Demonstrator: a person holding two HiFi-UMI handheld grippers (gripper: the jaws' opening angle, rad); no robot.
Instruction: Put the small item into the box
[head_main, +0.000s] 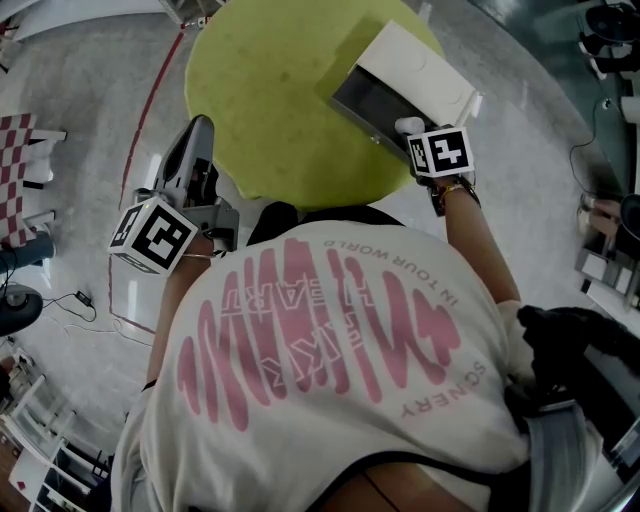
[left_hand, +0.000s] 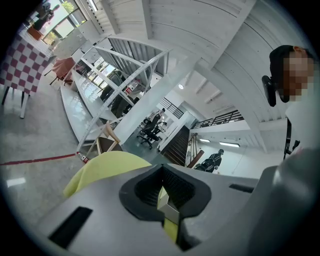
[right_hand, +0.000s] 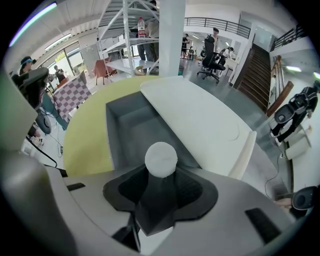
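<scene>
Right gripper (right_hand: 161, 172) clasping a small white ball (right_hand: 161, 159) at the open box (right_hand: 114, 131), yellow-green table (head_main: 270, 90), left gripper (left_hand: 165, 202) jaws pressed together, empty.

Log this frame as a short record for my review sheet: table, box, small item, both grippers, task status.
table: round yellow-green table
box: white box on the table, lid open, grey inside, nothing visible in it
small item: white round item, at the box's near edge, above the opening
right gripper: shut on the white round item
left gripper: jaws together, nothing held, off the table's left side
task status: item not yet in the box
</scene>
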